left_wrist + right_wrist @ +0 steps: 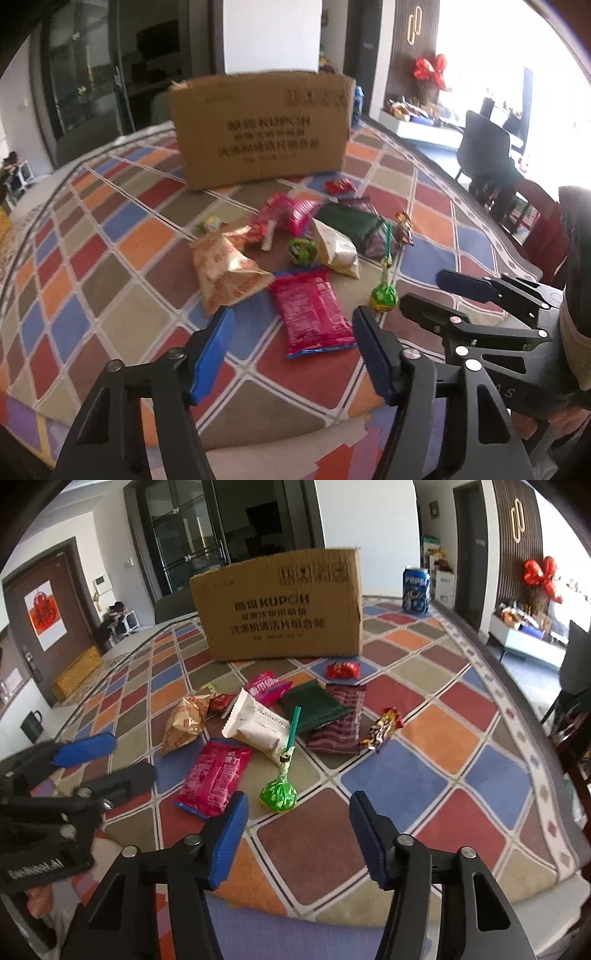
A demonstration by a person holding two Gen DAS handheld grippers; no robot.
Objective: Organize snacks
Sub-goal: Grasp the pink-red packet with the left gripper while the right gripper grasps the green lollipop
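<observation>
Several snack packets lie in a heap on the checked tablecloth before a cardboard box, also in the right wrist view. A pink packet and a green lollipop lie nearest. A tan bag, a white packet, a dark green pouch and a small red candy lie behind. My left gripper is open above the pink packet's near end. My right gripper is open just short of the lollipop. Both are empty.
A Pepsi can stands at the back right of the table. The near table edge lies under the grippers. Dark chairs stand right of the table. Each gripper shows in the other's view, the right and the left.
</observation>
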